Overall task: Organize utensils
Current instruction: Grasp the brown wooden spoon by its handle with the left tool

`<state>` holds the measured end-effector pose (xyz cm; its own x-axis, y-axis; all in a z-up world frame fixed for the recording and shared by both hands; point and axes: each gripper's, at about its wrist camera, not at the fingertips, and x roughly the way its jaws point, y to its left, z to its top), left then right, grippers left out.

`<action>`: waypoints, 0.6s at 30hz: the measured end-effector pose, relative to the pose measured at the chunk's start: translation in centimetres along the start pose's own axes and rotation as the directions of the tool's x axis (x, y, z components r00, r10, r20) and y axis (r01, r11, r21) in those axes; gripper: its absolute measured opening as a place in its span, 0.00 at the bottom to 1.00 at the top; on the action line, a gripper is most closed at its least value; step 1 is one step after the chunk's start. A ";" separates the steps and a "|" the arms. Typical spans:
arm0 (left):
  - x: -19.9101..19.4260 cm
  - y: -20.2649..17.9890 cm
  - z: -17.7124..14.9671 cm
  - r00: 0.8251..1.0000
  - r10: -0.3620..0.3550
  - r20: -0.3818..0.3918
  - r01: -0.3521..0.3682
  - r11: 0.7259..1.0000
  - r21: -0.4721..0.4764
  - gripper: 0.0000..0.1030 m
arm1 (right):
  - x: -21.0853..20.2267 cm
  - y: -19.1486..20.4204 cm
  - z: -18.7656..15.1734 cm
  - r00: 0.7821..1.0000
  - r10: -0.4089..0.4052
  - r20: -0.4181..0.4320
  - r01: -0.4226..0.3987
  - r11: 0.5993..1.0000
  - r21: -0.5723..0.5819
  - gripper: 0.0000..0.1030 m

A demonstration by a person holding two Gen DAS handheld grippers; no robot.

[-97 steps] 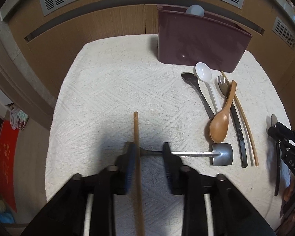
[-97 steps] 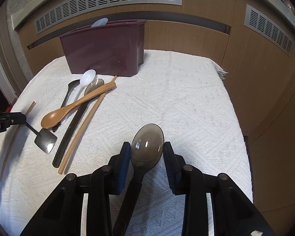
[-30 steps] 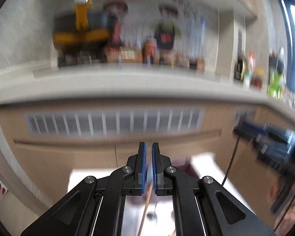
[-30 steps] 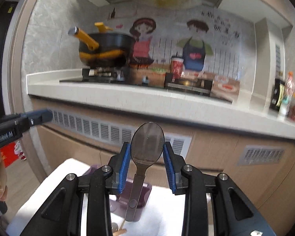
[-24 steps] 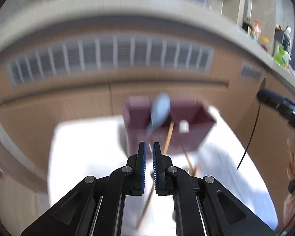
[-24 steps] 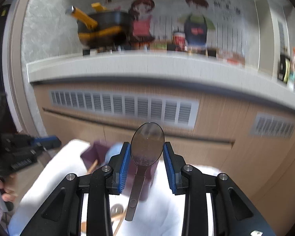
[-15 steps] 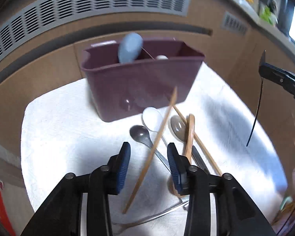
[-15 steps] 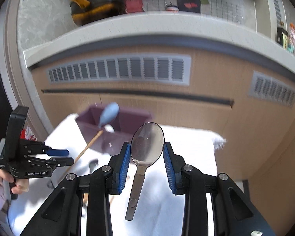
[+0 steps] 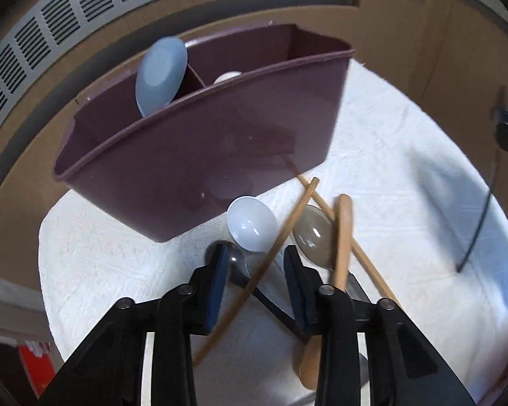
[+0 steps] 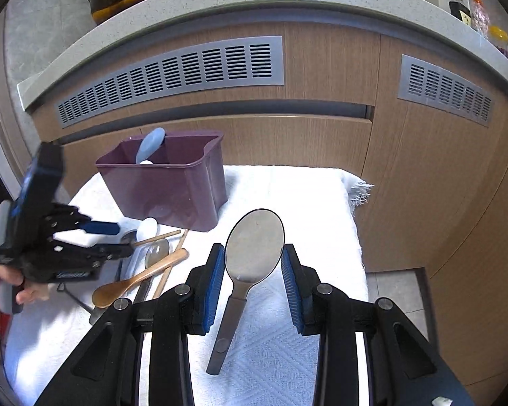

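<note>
Left tongs (image 9: 254, 275) are pointing steeply down over the utensil pile, jaws part-way apart and just now narrowing a touch after springing apart. A chopstick (image 9: 264, 264) is slanting through the gap between them, touching neither pad, so nothing is gripped. Its top end is crossing a second chopstick (image 9: 362, 257) near the base of the bin (image 9: 193, 169).

Right tongs (image 10: 253, 270) are clamping the grey spoon (image 10: 254, 243) by the sides of its bowl, bowl up, handle hanging down toward the white cloth (image 10: 315, 209) that is covering the tabletop. They are holding it in the air over the cloth's right half, well apart from the bin.

The bin is standing at the back edge of the tabletop, left of centre in the right wrist view. A blue spoon (image 9: 161, 74) is leaning in its left compartment, and something white (image 9: 227, 76) is poking up in the next one; too little is showing to name it.

Just in front of the bin, the pile is lying loose: a white spoon (image 9: 250, 223), a dark spoon (image 9: 233, 264) partly hidden by the left pad, a smoky spoon (image 9: 313, 240), and a wooden spoon (image 9: 342, 237) lying across it.

A person's hand (image 10: 3, 277) is gripping the left tongs at the left edge.
</note>
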<state>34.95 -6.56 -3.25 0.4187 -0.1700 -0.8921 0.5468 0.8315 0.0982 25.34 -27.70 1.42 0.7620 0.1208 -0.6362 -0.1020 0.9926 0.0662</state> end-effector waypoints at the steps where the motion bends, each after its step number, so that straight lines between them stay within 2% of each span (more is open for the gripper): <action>1: 0.3 0.1 0.1 1.000 0.005 -0.013 -0.005 1.000 -0.008 0.33 | -0.1 -0.1 0.0 1.000 0.004 0.002 -0.004 1.000 0.001 0.30; 7: 0.9 0.6 -0.2 1.000 0.001 -0.030 -0.003 0.998 -0.059 0.32 | -0.5 0.0 0.0 1.000 0.016 0.009 -0.016 1.000 0.003 0.30; 8: 0.8 0.7 -0.4 1.000 -0.004 -0.029 0.002 0.998 -0.067 0.29 | -0.6 0.1 0.0 1.000 0.019 0.009 -0.019 1.000 0.004 0.30; 11: 0.7 1.2 -0.9 0.999 -0.027 -0.024 0.024 0.994 -0.111 0.10 | -1.0 0.6 0.2 1.000 0.024 0.011 -0.024 1.000 0.005 0.30; 12: 0.5 1.3 -1.2 1.000 -0.017 -0.018 0.015 0.993 -0.120 0.07 | -1.1 0.8 0.2 1.000 0.028 0.013 -0.028 1.000 0.004 0.30; 14: -0.3 1.6 -2.6 1.000 -0.008 0.018 0.011 0.987 -0.162 0.02 | -1.7 1.4 0.2 0.999 0.036 0.021 -0.036 0.999 -0.002 0.30; 18: -3.7 2.3 -6.2 0.990 -0.026 0.141 0.065 0.959 -0.275 0.01 | -3.0 2.7 0.2 0.998 0.037 0.046 -0.035 0.999 -0.033 0.30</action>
<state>30.16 -0.80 -2.44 0.5019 -0.2646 -0.8235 0.3525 0.9320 -0.0846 22.93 -25.39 3.63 0.7862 0.1577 -0.5975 -0.1497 0.9867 0.0635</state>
